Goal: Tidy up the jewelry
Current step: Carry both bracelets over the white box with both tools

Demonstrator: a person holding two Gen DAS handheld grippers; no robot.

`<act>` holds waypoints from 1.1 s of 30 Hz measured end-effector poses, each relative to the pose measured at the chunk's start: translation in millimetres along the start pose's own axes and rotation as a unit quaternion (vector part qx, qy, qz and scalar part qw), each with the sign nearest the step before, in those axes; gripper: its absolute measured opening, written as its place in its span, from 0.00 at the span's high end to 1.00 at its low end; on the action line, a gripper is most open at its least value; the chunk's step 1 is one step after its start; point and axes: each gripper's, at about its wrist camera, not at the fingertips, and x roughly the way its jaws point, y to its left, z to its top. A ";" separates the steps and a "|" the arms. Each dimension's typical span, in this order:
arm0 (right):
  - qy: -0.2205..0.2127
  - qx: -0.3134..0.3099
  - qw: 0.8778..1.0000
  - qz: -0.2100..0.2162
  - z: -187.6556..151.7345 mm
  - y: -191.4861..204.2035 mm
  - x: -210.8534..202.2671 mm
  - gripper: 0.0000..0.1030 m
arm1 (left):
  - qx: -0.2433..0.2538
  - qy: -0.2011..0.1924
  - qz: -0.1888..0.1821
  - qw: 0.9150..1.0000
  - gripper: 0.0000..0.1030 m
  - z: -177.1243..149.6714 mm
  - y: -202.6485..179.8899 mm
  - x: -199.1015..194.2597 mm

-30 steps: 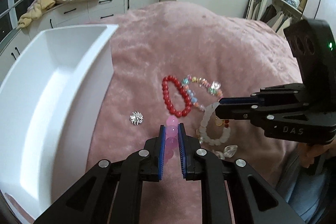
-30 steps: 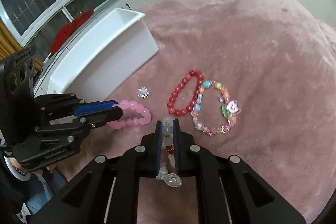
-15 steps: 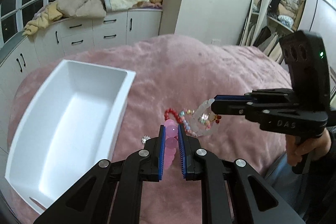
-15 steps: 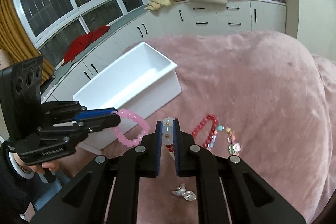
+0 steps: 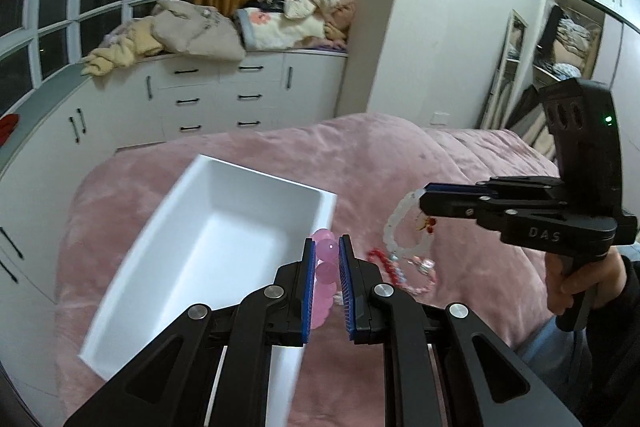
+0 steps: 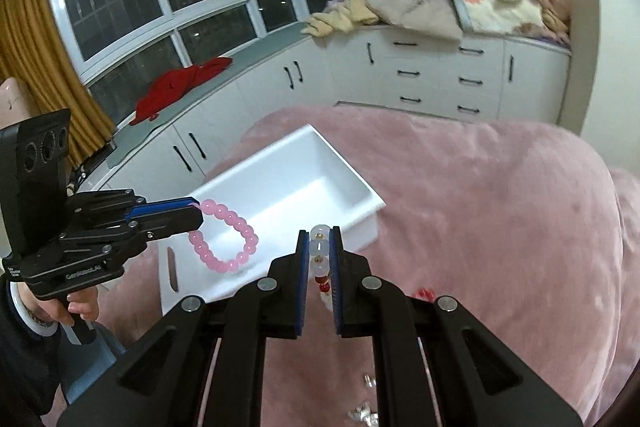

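Bracelets hang up in the air, one pinched in each gripper. The pink one (image 6: 224, 241) in the left gripper (image 5: 325, 281) hangs over the bin (image 6: 280, 195) (nearer); the white one (image 5: 400, 223) in the right gripper (image 6: 319, 259) hangs beside the bin's near corner.

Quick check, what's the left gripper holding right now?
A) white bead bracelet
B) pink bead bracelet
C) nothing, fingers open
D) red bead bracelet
B: the left gripper is shut on the pink bead bracelet, which hangs from its tips over the white bin; the white bead bracelet is in the right gripper.
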 end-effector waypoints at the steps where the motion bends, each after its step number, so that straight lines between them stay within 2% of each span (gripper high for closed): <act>1: 0.000 -0.005 1.000 0.001 4.2 3.2 2.0 0.90 | -0.003 0.000 0.004 1.000 0.84 1.5 4.6 -2.1; 10: 0.027 -0.031 0.999 0.034 53.0 39.0 49.7 0.90 | -0.013 0.016 0.057 0.998 0.84 9.1 51.6 -15.1; 17: 0.093 -0.027 0.994 0.043 71.9 50.5 114.4 0.90 | -0.014 0.057 0.091 0.994 0.84 6.1 81.4 2.1; 26: 0.144 0.003 0.989 0.030 68.8 45.7 172.5 0.90 | -0.026 0.103 0.106 0.989 0.84 -16.0 99.5 35.4; 33: 0.176 -0.006 0.984 -0.007 55.3 47.6 206.1 0.90 | -0.009 0.142 0.126 0.982 0.84 -29.8 100.7 68.0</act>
